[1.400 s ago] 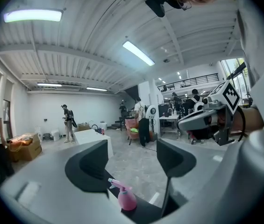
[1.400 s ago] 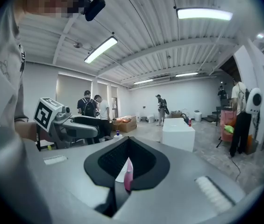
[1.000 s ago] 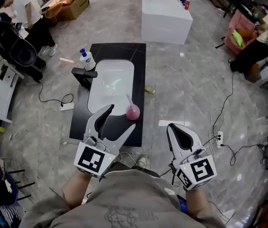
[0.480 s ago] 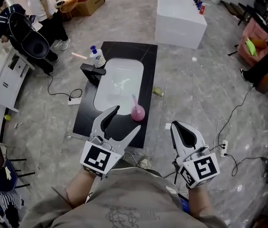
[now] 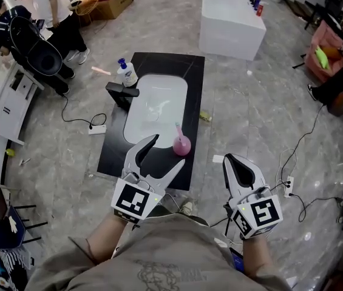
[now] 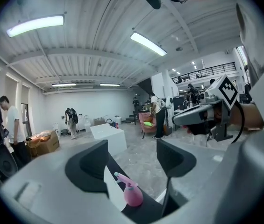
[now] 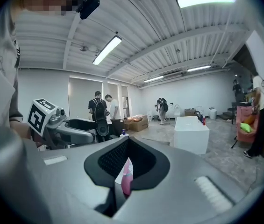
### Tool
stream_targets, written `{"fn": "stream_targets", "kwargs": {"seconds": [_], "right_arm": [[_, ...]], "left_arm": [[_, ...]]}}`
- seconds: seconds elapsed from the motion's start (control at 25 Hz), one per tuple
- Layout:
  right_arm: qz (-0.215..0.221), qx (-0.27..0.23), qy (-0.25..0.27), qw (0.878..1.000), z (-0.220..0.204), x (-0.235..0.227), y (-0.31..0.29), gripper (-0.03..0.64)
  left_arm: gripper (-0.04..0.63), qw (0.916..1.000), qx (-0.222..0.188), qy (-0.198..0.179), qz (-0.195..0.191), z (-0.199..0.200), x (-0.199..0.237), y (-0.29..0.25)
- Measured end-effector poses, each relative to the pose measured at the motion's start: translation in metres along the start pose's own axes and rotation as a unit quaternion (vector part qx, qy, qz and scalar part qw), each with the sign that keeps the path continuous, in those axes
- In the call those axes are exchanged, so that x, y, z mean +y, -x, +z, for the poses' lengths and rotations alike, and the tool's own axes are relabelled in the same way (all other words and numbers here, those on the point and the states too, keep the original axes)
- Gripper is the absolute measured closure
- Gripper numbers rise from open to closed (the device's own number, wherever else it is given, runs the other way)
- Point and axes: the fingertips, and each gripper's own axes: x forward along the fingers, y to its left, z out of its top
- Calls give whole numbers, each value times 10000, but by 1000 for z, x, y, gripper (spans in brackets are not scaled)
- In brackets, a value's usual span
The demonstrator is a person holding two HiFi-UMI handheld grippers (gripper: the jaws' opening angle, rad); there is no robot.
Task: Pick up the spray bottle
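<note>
The pink spray bottle (image 5: 181, 143) stands upright on the black counter (image 5: 111, 145), by the near right rim of the white basin (image 5: 156, 105). My left gripper (image 5: 166, 153) hovers just short of the bottle, jaws open with nothing between them. In the left gripper view the spray bottle (image 6: 132, 194) shows low between the left gripper's (image 6: 132, 157) spread jaws, still some way ahead. My right gripper (image 5: 237, 164) hangs over the floor to the right of the counter, shut and empty. In the right gripper view a pink strip of the bottle (image 7: 126, 181) shows past the closed right gripper (image 7: 124, 168).
A white pump bottle (image 5: 126, 73) and a black faucet (image 5: 121, 92) stand at the counter's far left. A white tub (image 5: 230, 19) sits beyond. People (image 5: 48, 24) and a cardboard box (image 5: 106, 0) are far left. Cables and a power strip (image 5: 288, 185) lie on the floor at right.
The head view has shifted a little, so counter and bottle sit slightly lower right. Both grippers keep about the same stance; the left stays open, the right shut.
</note>
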Motion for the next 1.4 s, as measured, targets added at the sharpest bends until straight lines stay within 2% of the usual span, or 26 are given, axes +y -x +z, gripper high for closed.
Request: {"fn": "stream_targets", "kwargs": {"seconds": [0.2,0.48,0.76,0.92,1.08,1.4], "right_arm": [[-185,29,-62,9998,-1,6,-9,588],[-517,239,-96,9983,-16,8,-24,588],[-738,574,-259,9953,-36,6,-43,588],[-728,748,-372,9938,-55,8,-57,588],[-748,941,-510,9914,-76,8,-64,588],[-1151,1165,-855,9828,-113,-11,-61,588]], "left_arm": [[282,9997,122,-130,-193,-16,12,-8],[279,9971,414,-32,-637,-54,22,-24],[279,9910,811,7,-1067,-102,17,-49],[279,9867,1093,86,-1201,-138,16,-67],[279,9824,1303,342,-1296,-164,15,-81],[279,9763,1562,294,-1467,-207,9,-113]]}}
